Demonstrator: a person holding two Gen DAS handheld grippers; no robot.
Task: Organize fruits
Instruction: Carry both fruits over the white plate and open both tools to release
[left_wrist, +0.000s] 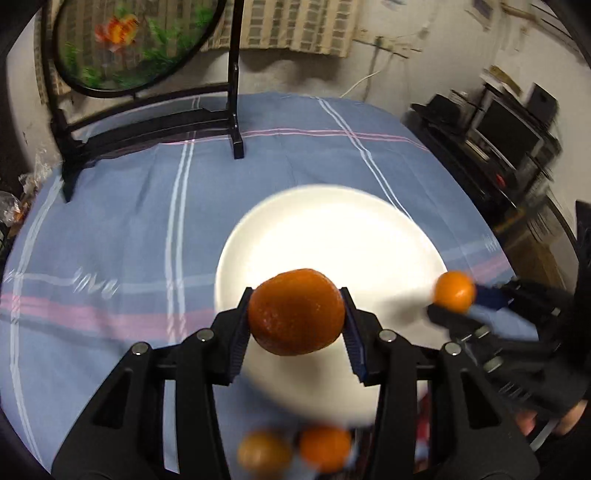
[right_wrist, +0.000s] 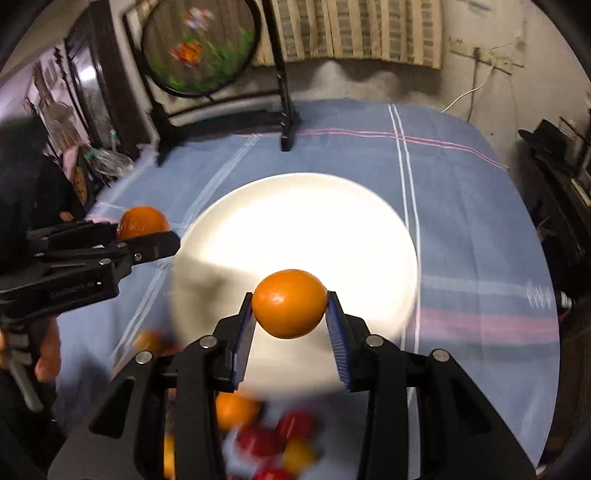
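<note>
A white plate (left_wrist: 332, 206) lies on the blue striped tablecloth; it also shows in the right wrist view (right_wrist: 295, 199). My left gripper (left_wrist: 295, 314) is shut on a dark orange tangerine (left_wrist: 295, 312), held above the plate's near edge. My right gripper (right_wrist: 290, 304) is shut on a bright orange tangerine (right_wrist: 290, 302), also above the plate's near part. Each gripper shows in the other view: the right gripper (left_wrist: 456, 299) with its tangerine (left_wrist: 454, 291), the left gripper (right_wrist: 147, 232) with its tangerine (right_wrist: 142, 221).
Loose fruits lie near the table's front edge: orange ones (left_wrist: 325, 446) and red ones (right_wrist: 258, 441) and a yellow one (right_wrist: 299, 456), blurred. A black stand with a round painted screen (left_wrist: 129, 40) stands at the back left. Dark furniture (left_wrist: 509, 136) is to the right.
</note>
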